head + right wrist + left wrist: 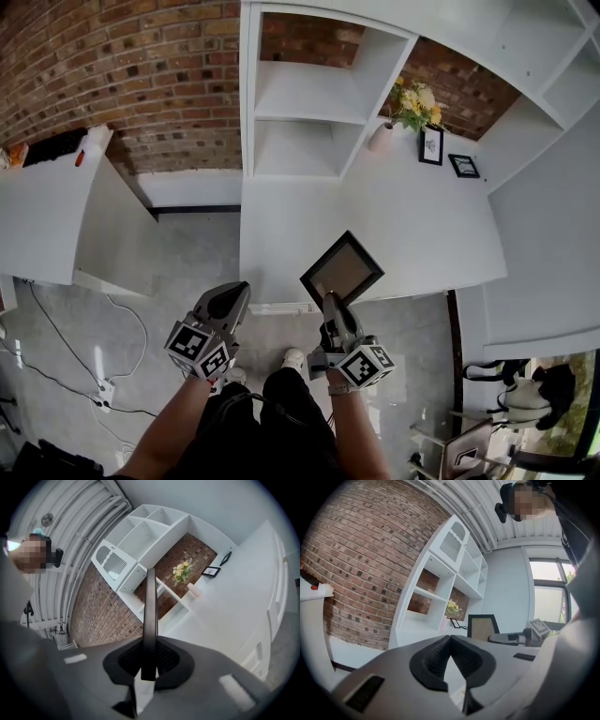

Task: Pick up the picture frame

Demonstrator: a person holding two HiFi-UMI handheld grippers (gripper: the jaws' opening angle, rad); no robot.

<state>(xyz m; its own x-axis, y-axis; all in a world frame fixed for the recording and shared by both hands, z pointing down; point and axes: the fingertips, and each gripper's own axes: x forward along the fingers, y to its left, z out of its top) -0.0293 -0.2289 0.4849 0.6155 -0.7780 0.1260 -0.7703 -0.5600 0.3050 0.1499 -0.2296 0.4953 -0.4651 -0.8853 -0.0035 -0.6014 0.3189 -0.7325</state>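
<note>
The picture frame, black-edged with a tan backing, hangs in the air above the front edge of the white desk. My right gripper is shut on its lower edge. In the right gripper view the frame shows edge-on, standing up between the two pads. My left gripper hovers to the left of it, in front of the desk, shut with nothing in it. In the left gripper view its jaws meet at the tips, and the frame and my right gripper lie beyond them.
At the back of the desk stand a vase of yellow flowers and two small black frames, beside a white shelf unit. A white table is at left. Cables and a power strip lie on the floor.
</note>
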